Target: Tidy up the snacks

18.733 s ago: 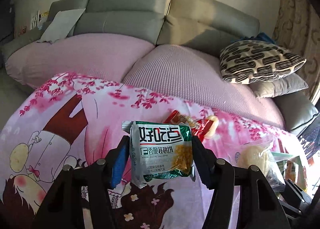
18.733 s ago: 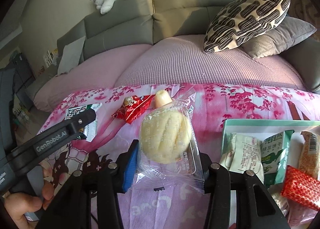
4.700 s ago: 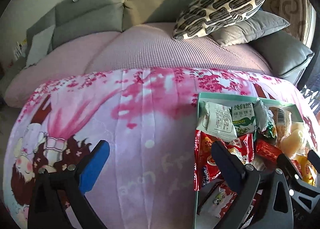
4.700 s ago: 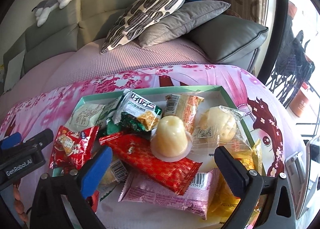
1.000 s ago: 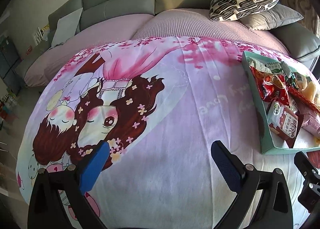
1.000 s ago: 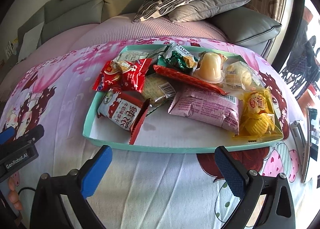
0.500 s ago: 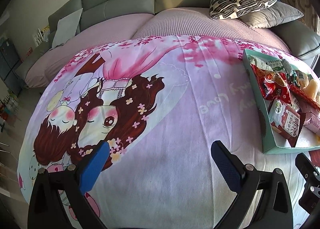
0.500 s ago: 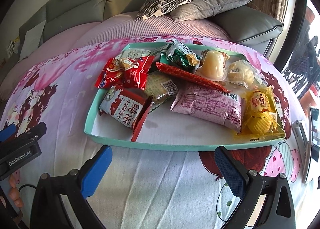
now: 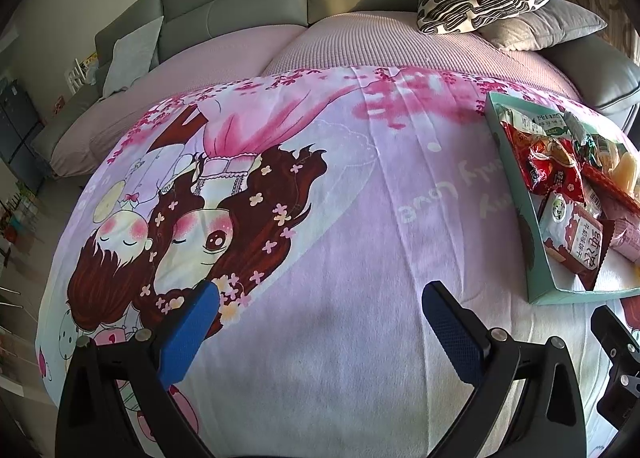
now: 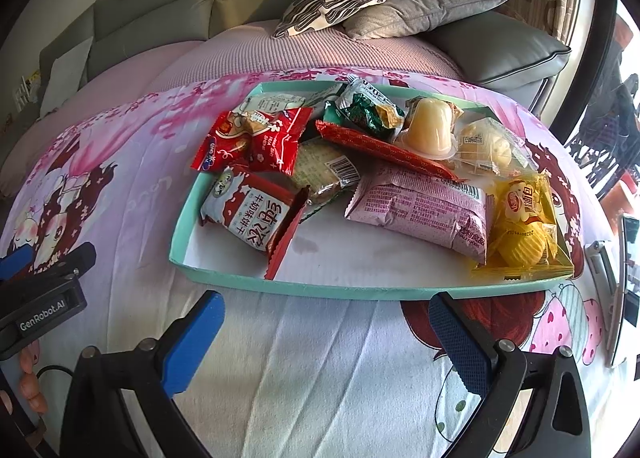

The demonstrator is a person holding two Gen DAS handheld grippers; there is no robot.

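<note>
Right wrist view shows the tray (image 10: 304, 288) heaped with snacks, the right claw (image 10: 326, 324) spread wide and empty just short of its near rim. The left claw (image 9: 320, 312) is also released, holding nothing, off to the tray's left over bare cloth (image 9: 360, 218). The risk, I judge: the jelly cup (image 10: 428, 130) perches atop a red packet (image 10: 384, 152) and could roll off if the tray is nudged, as could the packet overhanging the tray's left rim.
</note>
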